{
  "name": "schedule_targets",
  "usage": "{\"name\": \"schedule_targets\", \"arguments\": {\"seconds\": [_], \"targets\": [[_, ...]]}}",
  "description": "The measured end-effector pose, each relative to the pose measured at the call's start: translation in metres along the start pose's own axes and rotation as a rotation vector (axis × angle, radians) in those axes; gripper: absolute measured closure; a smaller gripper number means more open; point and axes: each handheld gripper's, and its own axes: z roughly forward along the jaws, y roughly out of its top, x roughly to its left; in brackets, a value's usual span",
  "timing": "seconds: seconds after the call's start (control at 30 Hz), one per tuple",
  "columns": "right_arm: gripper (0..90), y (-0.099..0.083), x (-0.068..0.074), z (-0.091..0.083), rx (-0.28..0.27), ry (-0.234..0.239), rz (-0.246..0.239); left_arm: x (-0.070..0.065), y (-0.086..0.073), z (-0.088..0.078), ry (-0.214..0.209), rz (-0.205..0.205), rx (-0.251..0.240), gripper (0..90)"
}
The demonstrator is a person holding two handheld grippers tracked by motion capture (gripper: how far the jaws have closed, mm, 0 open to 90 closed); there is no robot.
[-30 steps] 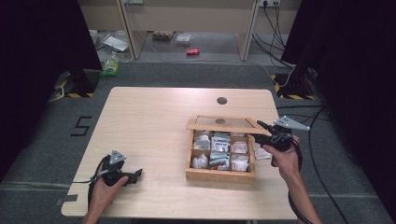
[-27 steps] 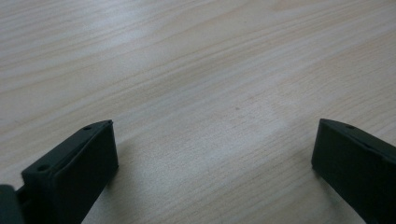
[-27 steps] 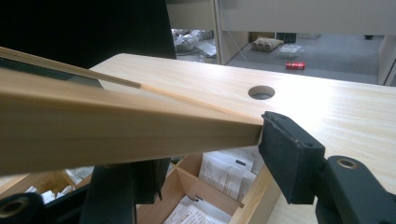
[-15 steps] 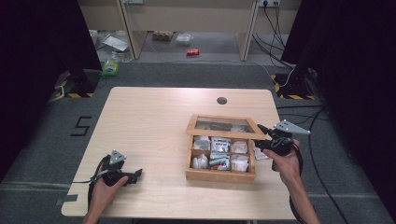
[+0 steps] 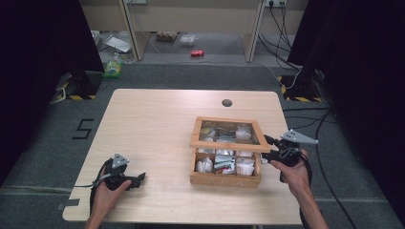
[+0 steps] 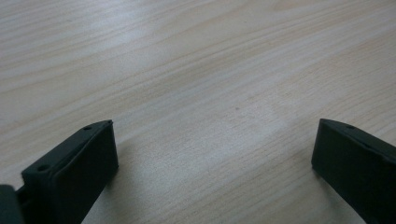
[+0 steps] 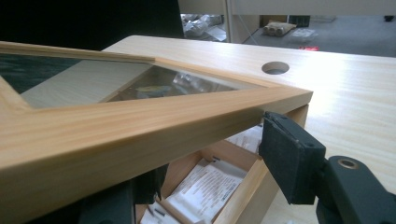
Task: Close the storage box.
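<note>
- High view: one wooden box (image 5: pixel 225 172) sits right of centre on the worktop (image 5: pixel 157 129); its one glazed lid (image 5: pixel 227 134) is partly raised. Three front compartments show, each with white packets. Right tongs (image 5: pixel 266 149) are at the lid's right front corner; left tongs (image 5: pixel 138 179) rest on the worktop near its front left — well apart from the box.
- Left gripper view: two black jaws stand wide apart, bare worktop (image 6: pixel 196 84) between them.
- Right gripper view: two jaws straddle the lid's (image 7: pixel 140 123) front rail — one under it, one beside its corner; a clamp cannot be told. One round hole (image 7: pixel 275 68) in the worktop beyond.
</note>
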Motion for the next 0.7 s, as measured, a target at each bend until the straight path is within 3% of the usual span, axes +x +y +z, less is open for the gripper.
{"name": "schedule_targets", "arguments": {"seconds": [0.7], "targets": [[44.0, -0.034, -0.006, -0.017, 0.01, -0.002, 0.03, 0.0, 0.0, 0.0, 0.0, 0.0, 0.0, 0.0]]}}
